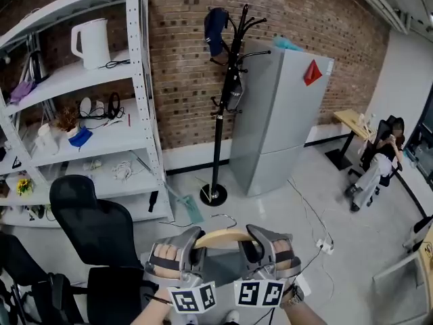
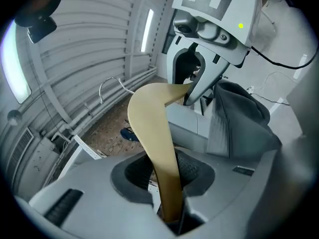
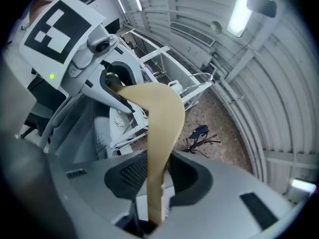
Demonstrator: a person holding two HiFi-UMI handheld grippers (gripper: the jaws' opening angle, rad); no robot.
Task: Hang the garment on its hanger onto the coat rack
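Carry step: your left gripper (image 1: pixel 196 241) and right gripper (image 1: pixel 252 242) each pinch one arm of the hanger (image 1: pixel 224 236), garment (image 2: pixel 239 121) draped beneath; next, approach the coat rack (image 1: pixel 226 93) ahead and raise the hook (image 2: pixel 107 86) over a free peg.

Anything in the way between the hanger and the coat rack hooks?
Nothing visible: only open floor between the light wooden hanger and the black coat rack. The black office chair sits off left, the grey fridge right of the rack. A dark blue cap takes one upper hook.
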